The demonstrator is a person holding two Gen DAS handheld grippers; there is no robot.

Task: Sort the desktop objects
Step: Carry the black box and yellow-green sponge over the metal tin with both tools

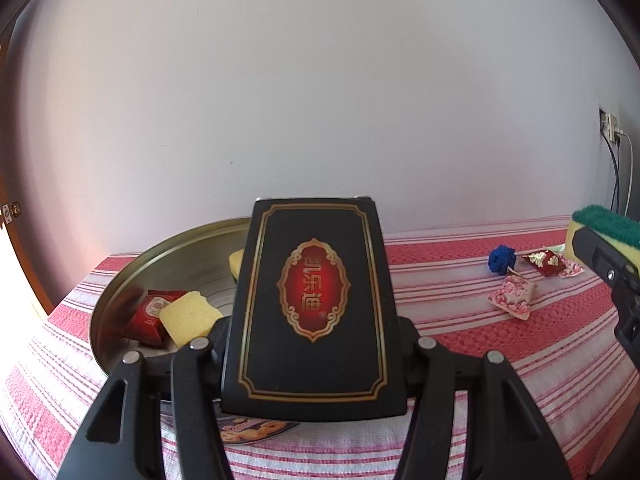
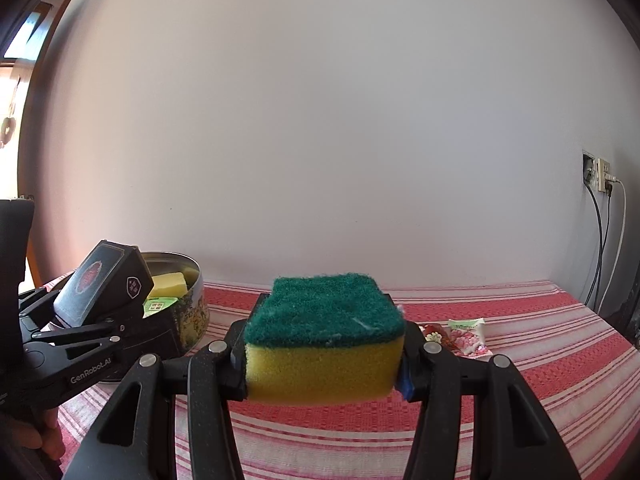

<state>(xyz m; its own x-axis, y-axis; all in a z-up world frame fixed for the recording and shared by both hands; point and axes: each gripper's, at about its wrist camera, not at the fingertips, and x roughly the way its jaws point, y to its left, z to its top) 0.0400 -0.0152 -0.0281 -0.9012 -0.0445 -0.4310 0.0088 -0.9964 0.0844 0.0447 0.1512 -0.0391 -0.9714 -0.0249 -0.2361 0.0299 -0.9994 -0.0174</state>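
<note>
My left gripper (image 1: 314, 344) is shut on a black box with a red and gold emblem (image 1: 314, 300), held tilted over the near rim of a round metal tin (image 1: 176, 248). Inside the tin lie a yellow sponge (image 1: 190, 316), a second yellow sponge (image 1: 237, 262) and a red candy packet (image 1: 148, 316). My right gripper (image 2: 324, 360) is shut on a green-topped yellow sponge (image 2: 324, 344), held above the striped cloth. From the right wrist view the black box (image 2: 100, 288) and the tin (image 2: 188, 312) sit at the left.
A blue knitted flower (image 1: 501, 261), a red and gold packet (image 1: 544, 262) and a pink patterned packet (image 1: 513, 295) lie on the red-and-white striped cloth (image 1: 480, 344) at the right. Pink and green packets (image 2: 468, 336) lie beyond the sponge. A wall socket with cables (image 2: 600, 178) is at far right.
</note>
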